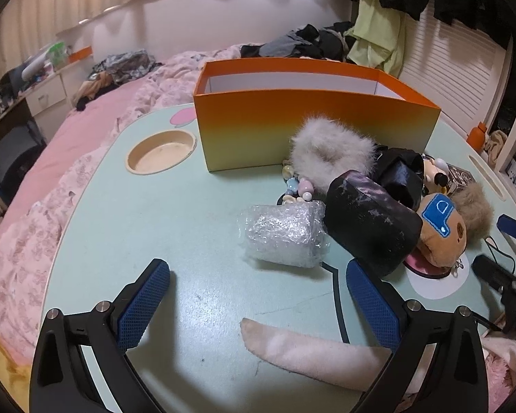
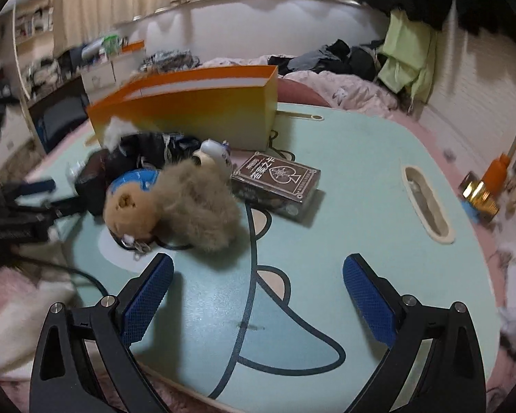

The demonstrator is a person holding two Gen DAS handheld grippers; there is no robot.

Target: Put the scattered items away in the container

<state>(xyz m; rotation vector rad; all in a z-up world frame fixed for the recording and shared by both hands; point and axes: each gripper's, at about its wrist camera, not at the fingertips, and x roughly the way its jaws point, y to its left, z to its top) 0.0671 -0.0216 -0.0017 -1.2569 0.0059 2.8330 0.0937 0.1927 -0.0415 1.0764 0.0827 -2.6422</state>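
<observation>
Right gripper (image 2: 258, 296) wide open and empty, near plush bear (image 2: 175, 203) on table (image 2: 361, 172).
Bear looks soft and light; I would pinch its furry body, then carry it to orange box (image 2: 189, 110).

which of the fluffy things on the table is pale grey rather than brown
The pale grey fluffy piece leaning against the orange box. The other fluffy item, the brown plush, lies beside the card box.
</observation>
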